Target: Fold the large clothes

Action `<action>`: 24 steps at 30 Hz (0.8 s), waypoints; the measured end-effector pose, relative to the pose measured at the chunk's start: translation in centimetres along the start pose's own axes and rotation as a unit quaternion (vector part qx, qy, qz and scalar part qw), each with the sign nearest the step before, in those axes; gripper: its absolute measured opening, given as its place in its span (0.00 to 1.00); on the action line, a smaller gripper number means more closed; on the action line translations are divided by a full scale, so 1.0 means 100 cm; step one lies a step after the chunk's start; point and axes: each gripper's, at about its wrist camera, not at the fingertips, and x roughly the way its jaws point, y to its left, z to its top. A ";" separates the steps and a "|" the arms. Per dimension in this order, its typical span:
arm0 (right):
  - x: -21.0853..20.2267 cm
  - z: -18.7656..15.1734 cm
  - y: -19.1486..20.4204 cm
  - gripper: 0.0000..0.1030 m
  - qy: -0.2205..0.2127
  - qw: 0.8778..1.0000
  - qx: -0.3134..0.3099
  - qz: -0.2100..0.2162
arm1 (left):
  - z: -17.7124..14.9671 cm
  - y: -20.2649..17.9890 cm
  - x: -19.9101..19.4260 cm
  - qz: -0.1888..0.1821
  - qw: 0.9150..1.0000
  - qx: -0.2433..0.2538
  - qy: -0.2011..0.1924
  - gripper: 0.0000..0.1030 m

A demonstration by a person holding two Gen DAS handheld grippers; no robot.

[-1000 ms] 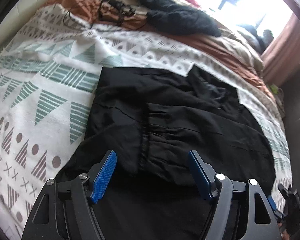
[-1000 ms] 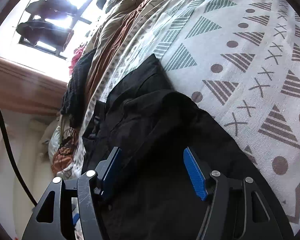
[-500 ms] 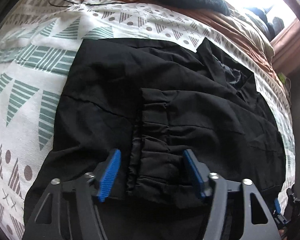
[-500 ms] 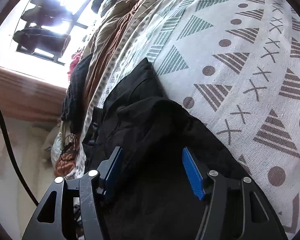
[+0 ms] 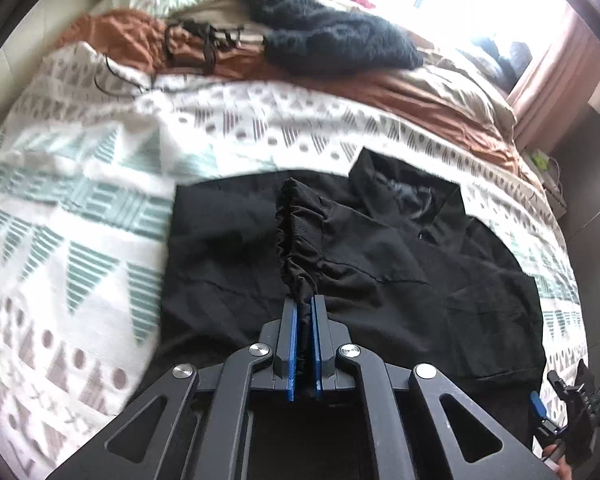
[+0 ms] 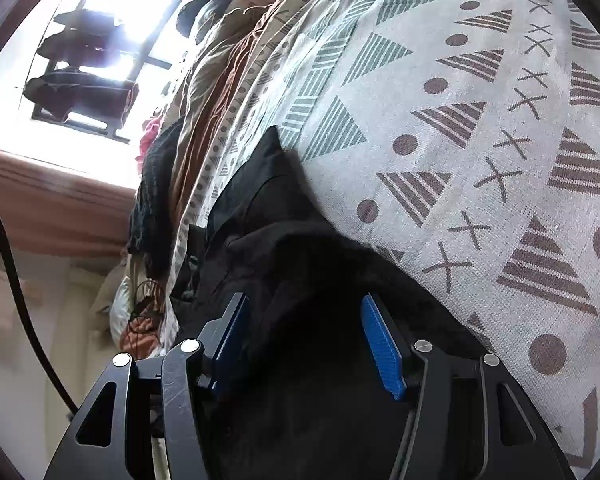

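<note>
Left wrist view: the left gripper [image 5: 304, 308] points forward over the bed, its blue jaws clenched together on the gathered, elasticated edge of the black garment [image 5: 380, 264]. That pinched edge stands up in a ruffled ridge running away from the jaws, while the remaining cloth lies spread on the patterned blanket [image 5: 92, 216]. Beyond it lie a rust-coloured sheet [image 5: 380, 92], a fuzzy black sweater [image 5: 332, 40] and tangled dark cords [image 5: 204, 44].

Right wrist view: the right gripper [image 6: 304, 344] is held low and rolled sideways, so the blanket [image 6: 480, 120] rises on one side and the window [image 6: 80, 52] sits on the other. Its jaws are released, spread wide, with the dark garment [image 6: 284, 248] bunched between and ahead of them.
</note>
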 end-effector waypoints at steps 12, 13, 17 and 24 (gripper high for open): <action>-0.005 0.007 -0.023 0.58 -0.006 0.996 0.074 0.059 | -0.033 0.039 0.053 0.027 0.998 -0.031 0.048 0.06; -0.004 0.007 -0.025 0.58 -0.007 0.994 0.082 0.068 | -0.035 0.040 0.053 0.027 0.998 -0.032 0.047 0.06; -0.002 0.008 -0.028 0.58 -0.010 0.990 0.104 0.090 | -0.035 0.040 0.053 0.023 0.998 -0.035 0.046 0.06; 0.004 0.009 -0.019 0.58 -0.005 0.991 0.092 0.096 | -0.032 0.042 0.056 0.019 0.998 -0.041 0.054 0.09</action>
